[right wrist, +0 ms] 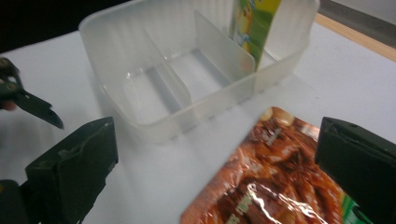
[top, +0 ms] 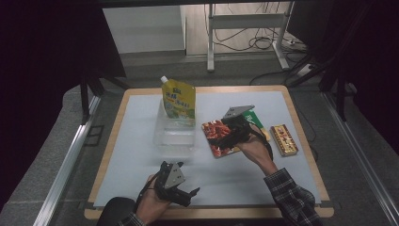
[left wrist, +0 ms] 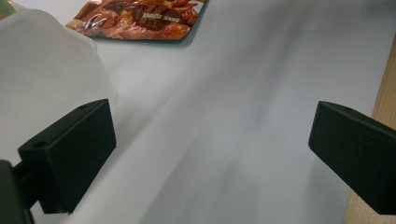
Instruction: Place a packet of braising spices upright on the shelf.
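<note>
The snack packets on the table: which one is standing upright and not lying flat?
The yellow spouted pouch: it stands upright in the end compartment of the clear bin. The red packet and the gold-edged bar lie flat on the mat.

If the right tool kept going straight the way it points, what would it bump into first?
Probably the red snack pack, lying flat between the right tool's open jaws. Past it stands the clear box. Depth is hard to judge.
</note>
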Available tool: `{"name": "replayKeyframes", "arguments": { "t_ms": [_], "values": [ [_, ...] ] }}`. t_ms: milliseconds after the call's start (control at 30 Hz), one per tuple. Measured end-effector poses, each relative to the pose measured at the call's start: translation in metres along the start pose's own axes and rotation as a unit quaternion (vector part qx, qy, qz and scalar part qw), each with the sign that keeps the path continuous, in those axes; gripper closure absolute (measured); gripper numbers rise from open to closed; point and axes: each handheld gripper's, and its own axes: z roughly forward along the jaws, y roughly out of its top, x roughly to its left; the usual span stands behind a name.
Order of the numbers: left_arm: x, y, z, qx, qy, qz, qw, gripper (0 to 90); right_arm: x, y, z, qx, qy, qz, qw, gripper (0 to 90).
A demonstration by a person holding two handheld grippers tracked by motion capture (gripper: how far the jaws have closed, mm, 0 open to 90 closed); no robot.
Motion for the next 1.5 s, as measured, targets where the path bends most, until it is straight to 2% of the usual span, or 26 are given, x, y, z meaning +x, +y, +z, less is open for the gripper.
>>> {"name": "replayKeyframes", "arguments": {
  "t_ms": [200, 267, 333, 400, 600, 733, 933, 1267, 1500],
  "values": [
    [0.0, 0.0, 0.0, 0.0, -0.002, 0.0, 1.0, 0.5, -0.005, -0.008, -0.006, 0.001, -0.014, -0.001, 0.9999, 0.0],
    [0.0, 0.0, 0.0, 0.001, -0.004, 0.0, 1.0, 0.5, -0.009, -0.01, -0.009, 0.001, -0.025, -0.001, 0.9997, 0.0],
    [0.0, 0.0, 0.0, 0.001, -0.005, 0.0, 1.0, 0.5, -0.014, -0.013, -0.012, 0.003, -0.039, -0.004, 0.9992, 0.0],
    [0.0, 0.0, 0.0, 0.001, -0.005, 0.0, 1.0, 0.5, -0.019, -0.015, -0.015, 0.001, -0.04, 0.003, 0.9992, 0.0],
    [0.0, 0.0, 0.0, 0.002, -0.006, 0.001, 1.0, 0.5, -0.035, -0.026, -0.021, 0.023, -0.068, 0.004, 0.9974, 0.0],
    [0.0, 0.0, 0.0, 0.003, -0.006, 0.002, 1.0, 0.5, -0.046, -0.032, -0.026, 0.025, -0.089, 0.007, 0.9957, 0.9],
    [0.0, 0.0, 0.0, 0.001, -0.007, 0.0, 1.0, 0.5, -0.061, -0.041, -0.034, 0.027, -0.107, 0.026, 0.9936, 1.3],
    [-0.001, -0.001, 0.001, 0.003, -0.008, 0.001, 1.0, 0.5, -0.089, -0.061, -0.042, 0.036, -0.141, 0.058, 0.9876, 1.5],
    [-0.001, -0.001, 0.002, 0.006, -0.01, 0.003, 0.9999, 0.5, -0.106, -0.076, -0.039, 0.039, -0.148, 0.073, 0.9854, 2.1]
  ]
}}
